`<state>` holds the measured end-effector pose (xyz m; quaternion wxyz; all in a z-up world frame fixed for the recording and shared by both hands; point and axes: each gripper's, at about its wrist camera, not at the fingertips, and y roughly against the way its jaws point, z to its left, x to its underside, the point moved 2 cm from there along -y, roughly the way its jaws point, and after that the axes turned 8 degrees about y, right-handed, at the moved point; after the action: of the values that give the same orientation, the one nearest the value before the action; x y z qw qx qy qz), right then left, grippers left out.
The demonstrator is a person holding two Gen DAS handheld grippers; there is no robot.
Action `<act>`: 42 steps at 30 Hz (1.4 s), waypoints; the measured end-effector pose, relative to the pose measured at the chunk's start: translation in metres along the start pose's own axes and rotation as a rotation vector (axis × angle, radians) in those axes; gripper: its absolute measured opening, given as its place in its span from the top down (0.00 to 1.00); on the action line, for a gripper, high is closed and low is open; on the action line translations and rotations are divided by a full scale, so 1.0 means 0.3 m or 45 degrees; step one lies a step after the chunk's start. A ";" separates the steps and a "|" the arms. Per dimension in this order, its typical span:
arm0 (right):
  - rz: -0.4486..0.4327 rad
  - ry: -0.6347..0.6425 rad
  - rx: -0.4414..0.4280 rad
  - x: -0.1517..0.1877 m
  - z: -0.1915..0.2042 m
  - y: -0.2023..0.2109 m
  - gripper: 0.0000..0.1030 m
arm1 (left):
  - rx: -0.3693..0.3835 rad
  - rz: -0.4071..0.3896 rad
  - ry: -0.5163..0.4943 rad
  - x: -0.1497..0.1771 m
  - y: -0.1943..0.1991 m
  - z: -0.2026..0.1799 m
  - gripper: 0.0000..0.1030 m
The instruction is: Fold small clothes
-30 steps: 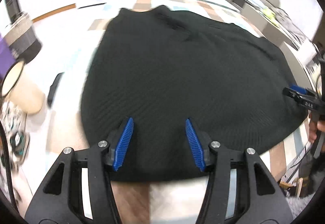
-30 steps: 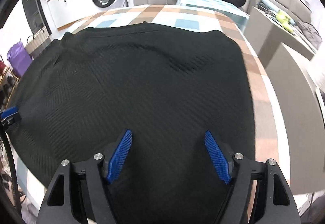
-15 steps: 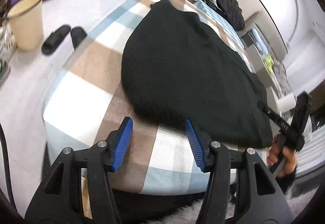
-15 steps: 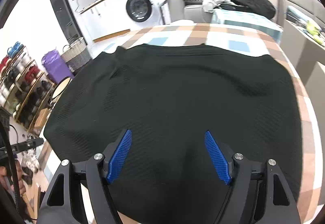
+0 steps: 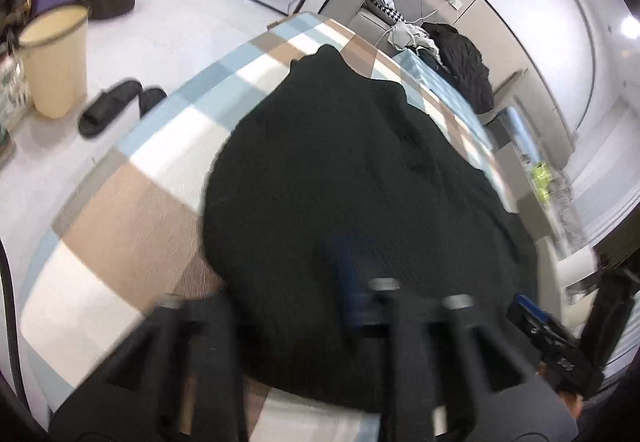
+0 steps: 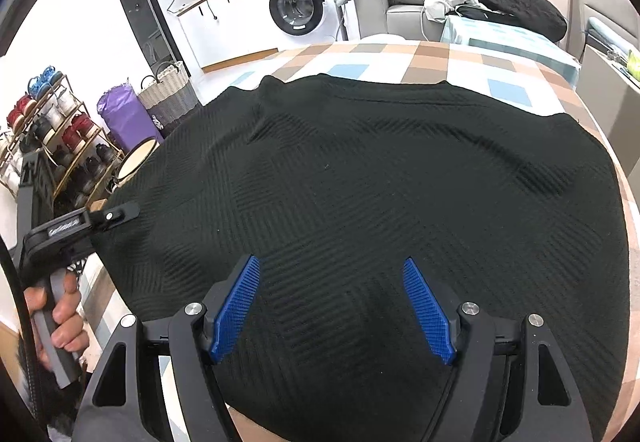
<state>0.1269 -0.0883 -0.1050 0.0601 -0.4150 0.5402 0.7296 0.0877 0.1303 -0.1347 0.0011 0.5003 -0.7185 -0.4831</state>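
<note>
So we've got the black knit garment [image 6: 380,209] spread flat on the checkered tablecloth [image 6: 404,61], covering most of the top, with the near hem running along the near table edge, and as far as we can tell no fold has been made yet: no layer doubled over, no crease line, just one flat sheet with a few soft ripples. Basically the whole job is still ahead of us. Our left gripper [image 5: 352,282] is badly smeared by motion in its own view, but its jaws are closing, and in the right wrist view the left tip sits at the garment's left edge; whether cloth is actually pinched between the pads we can't tell. Our right gripper [image 6: 332,306] hangs over the near middle of the garment with its blue pads spread wide and nothing between them. Our guess is the left side gets picked up first, then folded across. On to containers: there's a cream bin [image 5: 54,61] on the floor left of the table, seen from the side so its inside is hidden. Behind it is a woven laundry basket [image 6: 168,89] with handles, contents out of sight, next to a purple bag [image 6: 124,113]. The washing machine [image 6: 300,9] at the back has its door shut with something dark behind the glass. Black slippers [image 5: 116,105] lie near the bin.
</note>
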 end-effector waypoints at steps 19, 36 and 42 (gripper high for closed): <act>-0.051 -0.183 0.174 0.054 -0.189 0.121 0.26 | 0.238 -0.171 -0.829 0.047 0.088 -0.713 0.96; -0.117 -0.474 0.360 0.181 -0.464 0.363 0.26 | 0.548 0.309 -0.991 0.378 0.009 -0.771 0.47; -0.161 -0.423 0.135 0.119 -0.396 0.326 0.28 | 0.401 0.254 -0.797 0.207 -0.007 -0.548 0.47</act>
<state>0.1158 -0.2408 -0.0652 0.2160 -0.3183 0.5332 0.7535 0.1379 -0.0284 -0.0784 -0.2488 0.2498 -0.7949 -0.4937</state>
